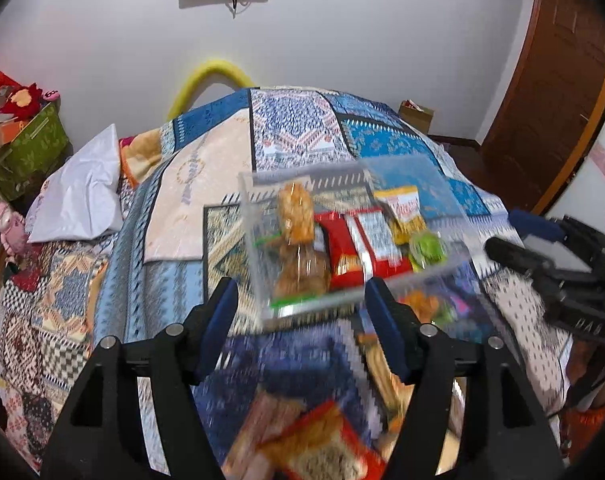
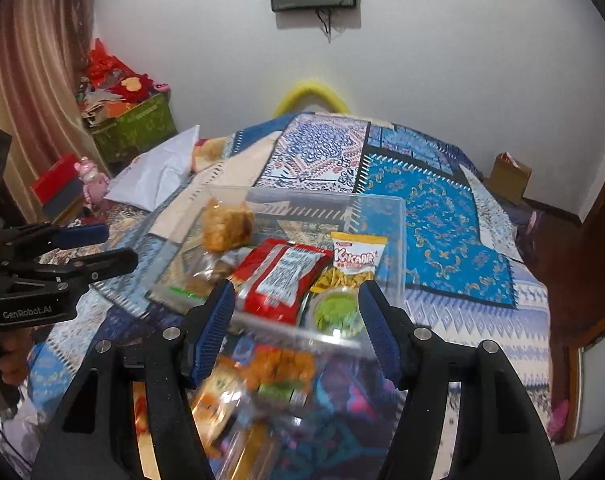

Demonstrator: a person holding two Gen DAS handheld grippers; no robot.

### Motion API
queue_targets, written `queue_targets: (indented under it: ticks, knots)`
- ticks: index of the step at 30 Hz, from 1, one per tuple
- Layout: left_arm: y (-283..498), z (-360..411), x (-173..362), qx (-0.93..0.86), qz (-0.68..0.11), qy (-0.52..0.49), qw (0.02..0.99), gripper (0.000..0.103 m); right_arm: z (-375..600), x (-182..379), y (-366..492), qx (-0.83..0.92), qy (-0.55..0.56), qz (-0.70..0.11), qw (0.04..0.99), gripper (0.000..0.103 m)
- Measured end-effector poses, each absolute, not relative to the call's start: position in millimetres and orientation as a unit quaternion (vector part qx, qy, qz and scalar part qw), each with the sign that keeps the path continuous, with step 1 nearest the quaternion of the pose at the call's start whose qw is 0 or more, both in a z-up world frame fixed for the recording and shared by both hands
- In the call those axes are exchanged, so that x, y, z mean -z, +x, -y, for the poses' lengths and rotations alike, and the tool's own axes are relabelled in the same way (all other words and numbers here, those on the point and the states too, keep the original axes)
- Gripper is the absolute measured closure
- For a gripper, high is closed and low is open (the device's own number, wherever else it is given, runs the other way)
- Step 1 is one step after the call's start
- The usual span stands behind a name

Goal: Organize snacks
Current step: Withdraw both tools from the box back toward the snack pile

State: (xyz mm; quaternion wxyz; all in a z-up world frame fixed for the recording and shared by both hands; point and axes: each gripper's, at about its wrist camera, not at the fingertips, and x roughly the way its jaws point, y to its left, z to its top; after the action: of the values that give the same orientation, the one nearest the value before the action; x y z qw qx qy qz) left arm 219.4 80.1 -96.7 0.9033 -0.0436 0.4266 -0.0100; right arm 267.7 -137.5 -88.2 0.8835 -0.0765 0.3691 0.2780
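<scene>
patterned bedspread [image 2: 442, 220] beneath everything. on it, clear plastic box [image 2: 382, 216] filled with snacks: red packet [image 2: 282, 280], yellow packet [image 2: 356, 256], green cup [image 2: 336, 314]. hovering near, apart: left gripper [image 1: 302, 300] and right gripper [image 2: 296, 308], jaws parted, holding nothing.

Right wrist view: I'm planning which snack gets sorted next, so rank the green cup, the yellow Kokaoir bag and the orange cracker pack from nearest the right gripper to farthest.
1. Green cup, between the right gripper fingers.
2. Yellow bag, just behind the cup.
3. Orange cracker pack, far-left corner of the clear bin.
</scene>
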Motion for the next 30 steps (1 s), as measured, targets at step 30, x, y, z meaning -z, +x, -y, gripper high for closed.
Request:
queue_targets:
  ticks: [30]
  knots:
    - [92, -59, 181, 0.038, -0.504, -0.041, 0.862, 0.037, 158, 194, 178, -0.275, -0.070, -0.467, 0.838, 0.037]
